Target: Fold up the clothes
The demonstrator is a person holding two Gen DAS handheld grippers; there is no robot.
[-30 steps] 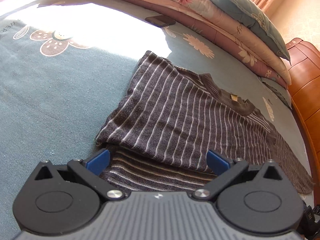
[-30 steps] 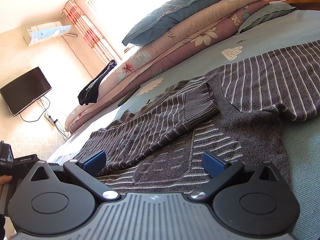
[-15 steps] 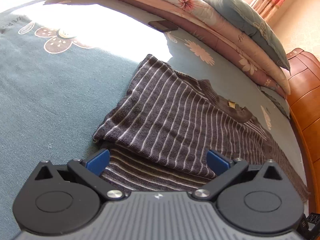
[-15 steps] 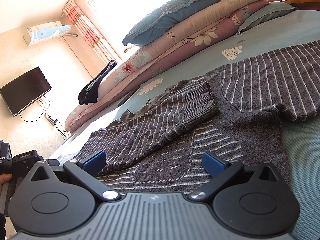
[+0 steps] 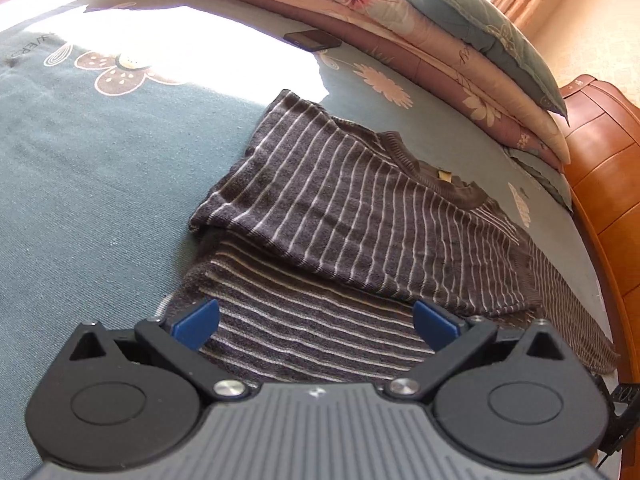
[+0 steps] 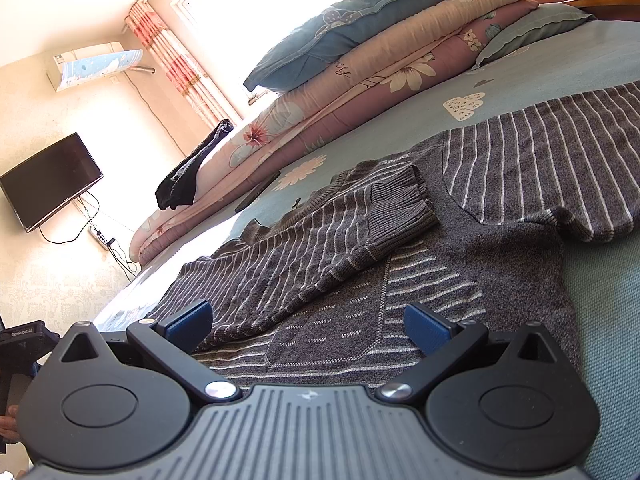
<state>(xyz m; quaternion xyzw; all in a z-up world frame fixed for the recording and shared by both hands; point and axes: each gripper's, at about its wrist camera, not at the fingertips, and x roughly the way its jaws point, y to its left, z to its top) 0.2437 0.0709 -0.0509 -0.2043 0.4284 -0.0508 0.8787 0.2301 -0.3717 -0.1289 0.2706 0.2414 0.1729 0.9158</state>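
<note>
Striped sweater point(image 5: 360, 216) lies partly folded on the teal bedspread point(image 5: 100, 184), sitting higher in the left wrist view than a second ago. Left gripper point(image 5: 316, 322) and right gripper point(image 6: 308, 322) hover low over its hem, jaws spread apart, empty.

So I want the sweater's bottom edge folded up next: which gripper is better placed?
Probably either. The left gripper and right gripper both hover open over the sweater near its lower end; neither view shows one clearly closer.
</note>
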